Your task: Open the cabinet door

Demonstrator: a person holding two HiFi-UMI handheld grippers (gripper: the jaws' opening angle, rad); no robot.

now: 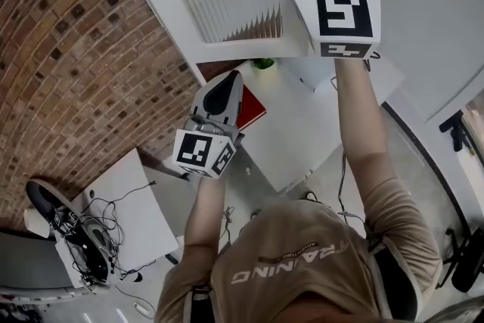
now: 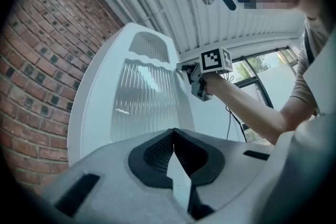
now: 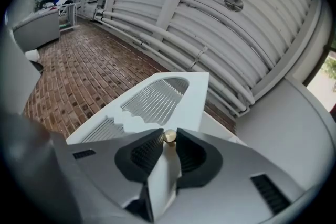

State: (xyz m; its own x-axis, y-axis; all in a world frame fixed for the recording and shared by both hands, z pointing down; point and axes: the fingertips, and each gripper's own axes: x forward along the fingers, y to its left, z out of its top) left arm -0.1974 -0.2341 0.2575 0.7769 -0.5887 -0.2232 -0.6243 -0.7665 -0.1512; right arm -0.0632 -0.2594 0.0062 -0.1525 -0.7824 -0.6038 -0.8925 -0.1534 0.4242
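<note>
Clamping on the brass knob (image 3: 169, 136) at the door (image 3: 195, 93) edge: right gripper (image 3: 168, 142), pads pressing it from both sides. The door, white with ribbed glass, is standing next to the brick wall (image 1: 68, 49) and is possibly hanging partly open. Left gripper (image 2: 173, 136) is hovering lower, jaws together, gripping nothing.

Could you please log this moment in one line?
right gripper: shut on small round brass knob | knob on: white ribbed-glass cabinet door | left gripper: shut, empty
</note>
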